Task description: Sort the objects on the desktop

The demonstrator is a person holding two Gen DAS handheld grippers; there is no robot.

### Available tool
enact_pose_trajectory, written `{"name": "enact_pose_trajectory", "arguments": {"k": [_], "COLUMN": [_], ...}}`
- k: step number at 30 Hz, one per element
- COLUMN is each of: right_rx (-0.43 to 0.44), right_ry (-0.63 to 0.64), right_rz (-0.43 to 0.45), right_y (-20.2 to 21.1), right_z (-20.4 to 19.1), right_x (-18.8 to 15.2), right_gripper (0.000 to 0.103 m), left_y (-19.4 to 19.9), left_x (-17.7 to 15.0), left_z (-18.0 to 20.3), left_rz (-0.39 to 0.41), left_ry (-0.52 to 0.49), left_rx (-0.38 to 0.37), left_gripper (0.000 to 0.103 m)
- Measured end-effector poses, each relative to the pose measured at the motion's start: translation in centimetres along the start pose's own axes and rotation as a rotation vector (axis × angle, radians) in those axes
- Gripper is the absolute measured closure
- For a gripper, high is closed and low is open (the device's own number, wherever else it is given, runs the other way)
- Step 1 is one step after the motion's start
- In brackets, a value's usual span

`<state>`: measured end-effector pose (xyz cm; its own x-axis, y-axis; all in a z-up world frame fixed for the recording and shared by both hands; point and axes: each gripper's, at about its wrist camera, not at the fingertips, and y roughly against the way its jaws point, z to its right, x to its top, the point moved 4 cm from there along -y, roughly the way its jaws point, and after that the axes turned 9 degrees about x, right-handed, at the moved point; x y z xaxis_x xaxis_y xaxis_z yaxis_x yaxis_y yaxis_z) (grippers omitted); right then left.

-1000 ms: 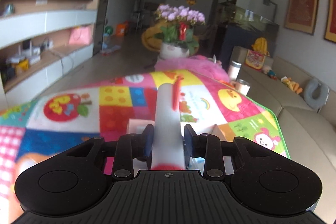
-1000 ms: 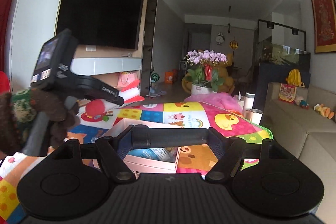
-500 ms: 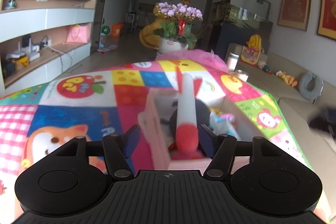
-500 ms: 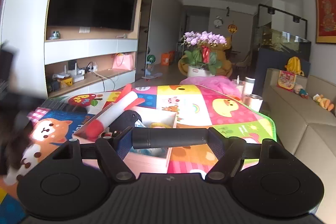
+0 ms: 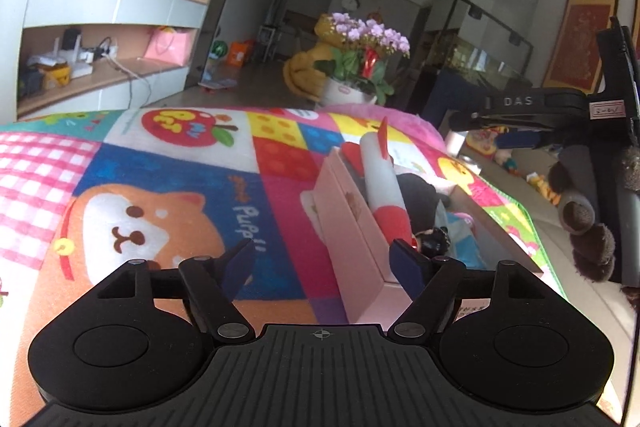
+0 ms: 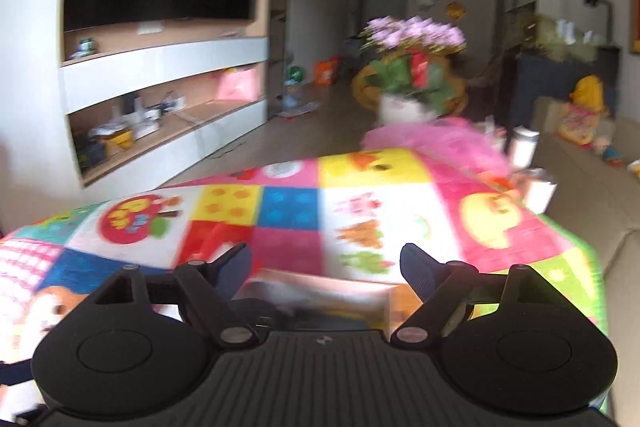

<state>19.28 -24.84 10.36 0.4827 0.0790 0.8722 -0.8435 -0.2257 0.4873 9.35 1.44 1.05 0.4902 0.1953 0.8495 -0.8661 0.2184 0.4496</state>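
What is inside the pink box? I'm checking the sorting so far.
In the pink box a white-and-red toy rocket leans on the wall, beside a black object and blue packaging. The near wall hides the bottom.

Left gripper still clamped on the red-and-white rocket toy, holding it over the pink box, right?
Not clamped. The left wrist view shows the left gripper with jaws apart and opening, nothing between them. The rocket toy is let go and lies in the pink box, leaning on its wall.
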Motion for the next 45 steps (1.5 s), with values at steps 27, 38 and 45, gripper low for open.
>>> {"name": "enact_pose_trajectory", "arguments": {"k": [27, 38, 45], "right_rx": [0.036, 0.152, 0.131], "right_ry": [-0.218, -0.164, -0.066], "right_rz": [-0.159, -0.045, -0.105], "right_y": [-1.3, -1.4, -4.0], "right_z": [2.6, -2.2, -5.6], "right_x": [-3.1, 1.1, 1.1], "right_gripper": [0.041, 0.041, 0.040], "left_y": [-0.2, -0.1, -0.1], "left_x": [-0.5, -0.7, -0.7], "left_z": [-0.6, -0.5, -1.1], "left_rz": [-0.028, -0.020, -0.028], "left_ry": [0.049, 0.046, 0.068], "left_rx": [-0.051, -0.049, -0.054], "left_gripper": [0.012, 0.009, 0.009]}}
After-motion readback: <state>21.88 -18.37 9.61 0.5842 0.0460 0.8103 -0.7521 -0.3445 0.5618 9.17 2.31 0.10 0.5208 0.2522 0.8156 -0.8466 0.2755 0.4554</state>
